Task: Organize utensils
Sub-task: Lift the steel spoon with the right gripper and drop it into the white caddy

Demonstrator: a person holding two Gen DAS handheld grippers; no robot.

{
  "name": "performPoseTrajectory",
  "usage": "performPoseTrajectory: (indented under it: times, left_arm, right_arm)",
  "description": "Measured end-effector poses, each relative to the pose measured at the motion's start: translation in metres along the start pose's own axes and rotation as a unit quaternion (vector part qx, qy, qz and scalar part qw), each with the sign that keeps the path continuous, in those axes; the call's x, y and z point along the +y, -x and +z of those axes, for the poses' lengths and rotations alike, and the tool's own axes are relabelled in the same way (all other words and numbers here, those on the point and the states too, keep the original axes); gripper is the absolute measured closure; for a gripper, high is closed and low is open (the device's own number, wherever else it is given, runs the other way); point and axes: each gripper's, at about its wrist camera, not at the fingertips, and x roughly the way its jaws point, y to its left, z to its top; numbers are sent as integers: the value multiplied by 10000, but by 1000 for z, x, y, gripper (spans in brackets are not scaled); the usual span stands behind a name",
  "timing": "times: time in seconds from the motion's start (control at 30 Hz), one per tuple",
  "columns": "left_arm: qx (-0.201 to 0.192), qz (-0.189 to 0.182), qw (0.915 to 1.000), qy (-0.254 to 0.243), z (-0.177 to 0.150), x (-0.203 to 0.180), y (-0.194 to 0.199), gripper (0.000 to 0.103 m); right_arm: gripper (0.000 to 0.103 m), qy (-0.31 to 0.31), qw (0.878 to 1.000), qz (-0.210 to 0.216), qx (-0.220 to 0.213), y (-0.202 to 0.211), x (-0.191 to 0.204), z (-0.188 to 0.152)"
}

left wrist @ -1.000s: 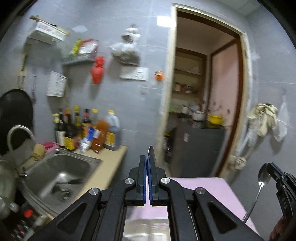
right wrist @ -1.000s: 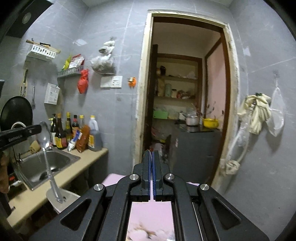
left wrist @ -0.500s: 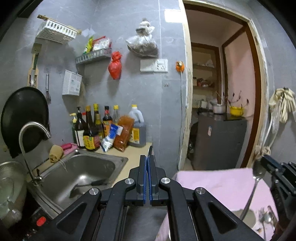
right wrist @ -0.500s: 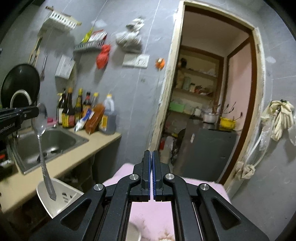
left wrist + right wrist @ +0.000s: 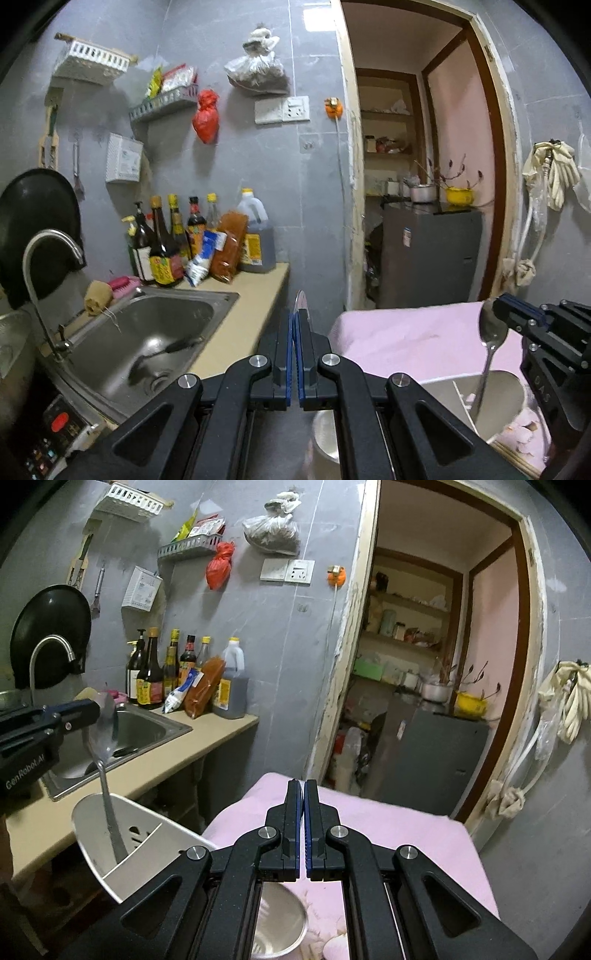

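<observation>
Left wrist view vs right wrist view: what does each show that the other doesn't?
Only the left wrist view: the right gripper from the side, fingers shut on the right spoon by its bowl, and a red-button panel.
Only the right wrist view: the left gripper shut on the left spoon, handle down in the white holder.
Both: bottles, sink, pink cloth, steel cup.
</observation>
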Motion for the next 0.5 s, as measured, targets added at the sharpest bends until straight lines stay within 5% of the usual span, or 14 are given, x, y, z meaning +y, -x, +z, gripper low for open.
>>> performPoseTrajectory:
  times: [0.33, 0.43, 0.5]
  left_arm:
    - [845, -894, 9903, 641, -9, 17, -6, 98]
    - [978, -1060, 9866, 768, -9, 20, -4, 97]
    - [1039, -1148, 9846, 808, -7, 20, 0, 96]
  right_arm:
    - [98, -368, 9973, 393, 497, 2, -11, -12]
    - [87, -542, 9964, 398, 516, 9, -18, -15]
    - [70, -680, 9957, 408, 480, 15, -22, -16]
